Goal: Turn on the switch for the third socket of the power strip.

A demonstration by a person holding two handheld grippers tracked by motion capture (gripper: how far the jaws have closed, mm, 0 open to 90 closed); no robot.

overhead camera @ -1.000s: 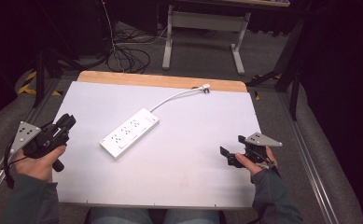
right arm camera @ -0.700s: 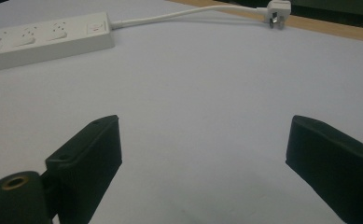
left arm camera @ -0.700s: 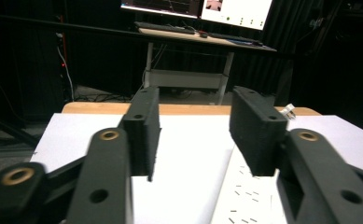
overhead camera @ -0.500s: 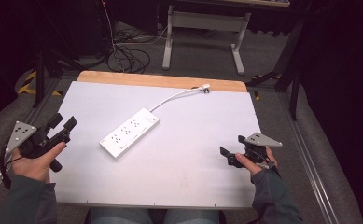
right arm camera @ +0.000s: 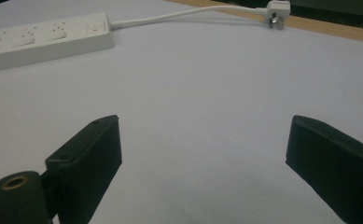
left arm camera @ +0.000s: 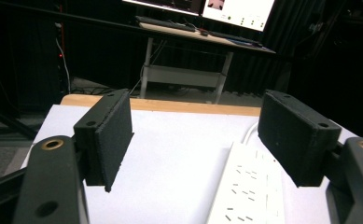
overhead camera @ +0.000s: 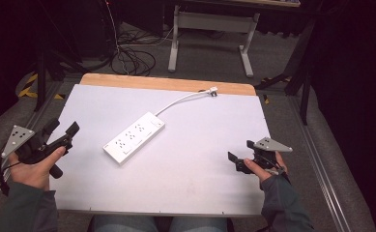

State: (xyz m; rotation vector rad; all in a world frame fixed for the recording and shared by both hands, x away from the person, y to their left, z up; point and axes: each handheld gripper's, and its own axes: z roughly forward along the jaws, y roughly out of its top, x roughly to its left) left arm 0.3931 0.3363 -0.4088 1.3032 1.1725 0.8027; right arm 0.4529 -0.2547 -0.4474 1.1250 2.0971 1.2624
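My left gripper (overhead camera: 65, 131) has just been opening, nothing between its spread jaws, so I should square it to the long white plastic power strip (overhead camera: 134, 137) mid-frame on the white bench (overhead camera: 195, 159) before closing.

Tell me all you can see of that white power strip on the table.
The power strip is a long white plastic bar with several socket groups and a switch at one end. It lies flat and diagonal on the white table. Its white cord curves to an unplugged plug near the wooden edge. Nothing touches it.
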